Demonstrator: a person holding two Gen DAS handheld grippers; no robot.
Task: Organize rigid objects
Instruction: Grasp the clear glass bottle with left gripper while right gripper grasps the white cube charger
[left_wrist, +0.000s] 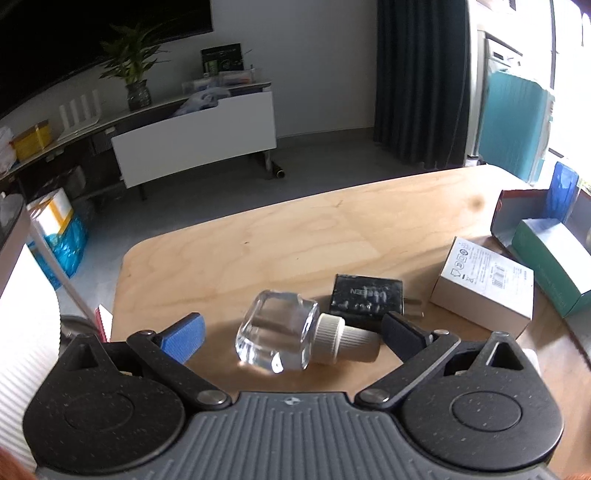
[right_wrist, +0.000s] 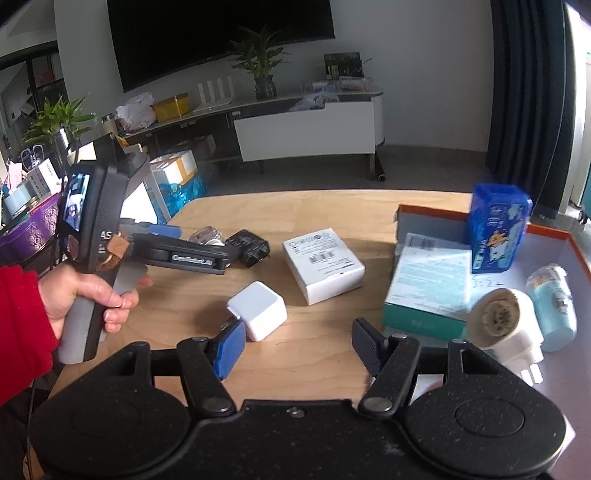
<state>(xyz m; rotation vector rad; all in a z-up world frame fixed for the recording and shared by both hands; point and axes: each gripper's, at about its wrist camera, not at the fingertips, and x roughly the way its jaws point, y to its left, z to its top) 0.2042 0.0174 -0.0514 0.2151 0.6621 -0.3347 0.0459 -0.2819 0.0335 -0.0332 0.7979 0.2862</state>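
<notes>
Straddling one clear glass bottle (left_wrist: 276, 334) untouched, left gripper (left_wrist: 291, 334) gapes wide; right gripper (right_wrist: 299, 347) spread, empty, near one white cube charger (right_wrist: 258, 309).

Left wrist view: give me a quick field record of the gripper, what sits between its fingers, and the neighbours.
left gripper: open, low over the wooden table
between fingers: clear glass bottle lying on its side, white cap pointing right, not yet clamped
behind bottle: black charger
right of charger: white box
right gripper: open, holding nothing
</notes>
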